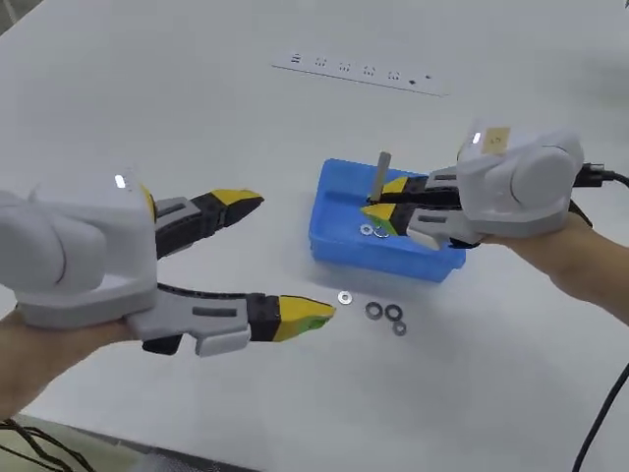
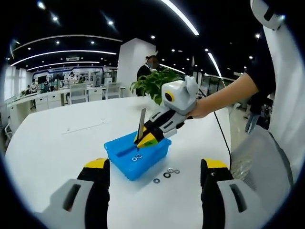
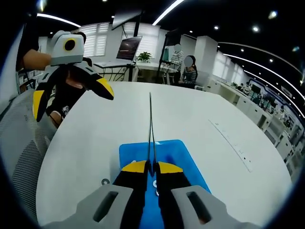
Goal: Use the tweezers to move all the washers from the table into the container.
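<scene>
Left tool (image 1: pixel 285 258) sat lower left of the frame, level and pointing right, jaws spread wide, nothing in them. Four washers (image 1: pixel 373 312) lay loose on the worktop (image 1: pixel 197 98), lower centre, just in front of the blue container (image 1: pixel 334 236). A couple more lay inside the container. Right tool (image 1: pixel 378 212) reached in from the right over the container, forearm behind it, jaws clamped on the tweezers (image 1: pixel 381 175), which stuck upward.

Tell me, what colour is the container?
The container is bright blue, seen best in the head view.
</scene>
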Available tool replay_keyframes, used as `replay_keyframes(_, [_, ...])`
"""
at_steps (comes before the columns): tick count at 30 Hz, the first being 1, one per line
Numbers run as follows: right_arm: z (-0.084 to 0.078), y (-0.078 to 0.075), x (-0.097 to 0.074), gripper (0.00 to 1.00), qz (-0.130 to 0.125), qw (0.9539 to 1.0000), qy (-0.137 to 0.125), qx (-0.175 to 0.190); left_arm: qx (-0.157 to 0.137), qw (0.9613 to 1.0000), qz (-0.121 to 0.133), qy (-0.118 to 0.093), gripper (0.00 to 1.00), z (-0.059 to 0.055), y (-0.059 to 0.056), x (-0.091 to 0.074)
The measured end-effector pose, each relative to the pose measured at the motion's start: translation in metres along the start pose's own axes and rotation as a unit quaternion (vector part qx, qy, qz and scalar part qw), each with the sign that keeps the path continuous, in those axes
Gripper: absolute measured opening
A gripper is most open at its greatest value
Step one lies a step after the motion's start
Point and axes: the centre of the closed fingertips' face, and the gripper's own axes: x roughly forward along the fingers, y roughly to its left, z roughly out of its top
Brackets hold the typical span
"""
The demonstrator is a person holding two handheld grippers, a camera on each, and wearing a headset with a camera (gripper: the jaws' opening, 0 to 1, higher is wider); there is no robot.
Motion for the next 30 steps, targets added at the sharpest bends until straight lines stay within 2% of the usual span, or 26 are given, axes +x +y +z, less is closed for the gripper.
replay_keyframes(3, [0.005,0.003,-0.004,0.08,-0.001,1.0000,-0.002,-0.006,0.007,0.9999,-0.007,0.006,0.79,0.007,0.005,0.009])
replay_keyframes(5, [0.007,0.004,-0.005,0.08,-0.002,1.0000,-0.004,-0.007,0.018,0.9998,-0.011,0.005,0.73,0.013,0.011,0.016])
replay_keyframes(7, [0.011,0.007,-0.006,0.08,0.000,0.9999,-0.007,-0.010,0.048,0.9987,-0.015,0.011,0.69,0.020,0.015,0.025])
replay_keyframes(9, [0.013,0.010,-0.005,0.08,0.002,0.9998,-0.006,-0.016,0.085,0.9959,-0.020,0.022,0.66,0.024,0.019,0.033])
replay_keyframes(14, [0.014,0.017,-0.005,0.08,0.012,0.9996,-0.002,-0.028,0.096,0.9943,-0.045,0.011,0.52,0.036,0.018,0.050])
replay_keyframes(16, [0.014,0.020,-0.005,0.08,0.015,0.9993,0.001,-0.034,0.123,0.9905,-0.062,0.008,0.44,0.039,0.015,0.055])
replay_keyframes(17, [0.014,0.021,-0.005,0.08,0.016,0.9992,0.001,-0.037,0.122,0.9903,-0.065,0.013,0.40,0.039,0.015,0.057])
replay_keyframes(19, [0.014,0.021,-0.005,0.08,0.019,0.9988,0.003,-0.044,0.139,0.9864,-0.086,0.015,0.32,0.041,0.010,0.060])
replay_keyframes(23, [0.015,0.023,-0.005,0.08,0.023,0.9986,0.002,-0.049,0.149,0.9832,-0.104,0.014,0.27,0.046,0.007,0.062])
replay_keyframes(27, [0.014,0.025,-0.005,0.08,0.028,0.9982,0.003,-0.053,0.162,0.9784,-0.125,0.030,0.19,0.041,0.004,0.061])
replay_keyframes(30, [0.014,0.026,-0.005,0.08,0.030,0.9982,0.003,-0.052,0.159,0.9781,-0.132,0.026,0.15,0.043,0.002,0.060])
